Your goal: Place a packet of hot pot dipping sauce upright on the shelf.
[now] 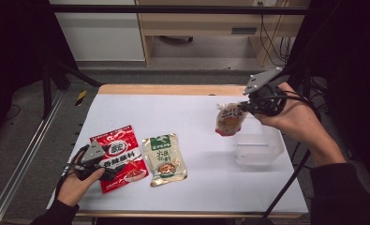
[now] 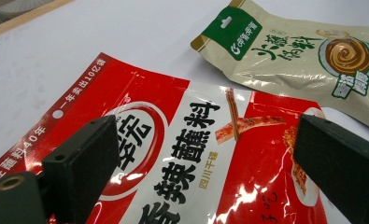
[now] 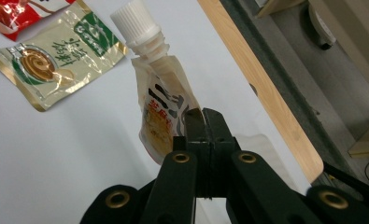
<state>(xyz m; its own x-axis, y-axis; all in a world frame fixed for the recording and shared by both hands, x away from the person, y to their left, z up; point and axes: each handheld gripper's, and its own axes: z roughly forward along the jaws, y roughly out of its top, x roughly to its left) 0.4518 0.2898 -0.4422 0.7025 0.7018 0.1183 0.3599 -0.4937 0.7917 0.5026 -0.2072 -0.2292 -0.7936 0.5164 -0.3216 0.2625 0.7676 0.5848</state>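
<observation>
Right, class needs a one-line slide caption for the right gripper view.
Right gripper shut on the edge of a spouted pouch, lifted above the white table.

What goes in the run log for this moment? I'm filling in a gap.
right gripper: shut on spout pouch, held above table | left gripper: open over red packet | green packet: flat | clear box: beside pouch

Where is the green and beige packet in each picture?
High view: green and beige packet lies bottom middle, right of the red packet.
Left gripper view: top right.
Right gripper view: top left.
Shared landmark: the red packet beside it.
</observation>
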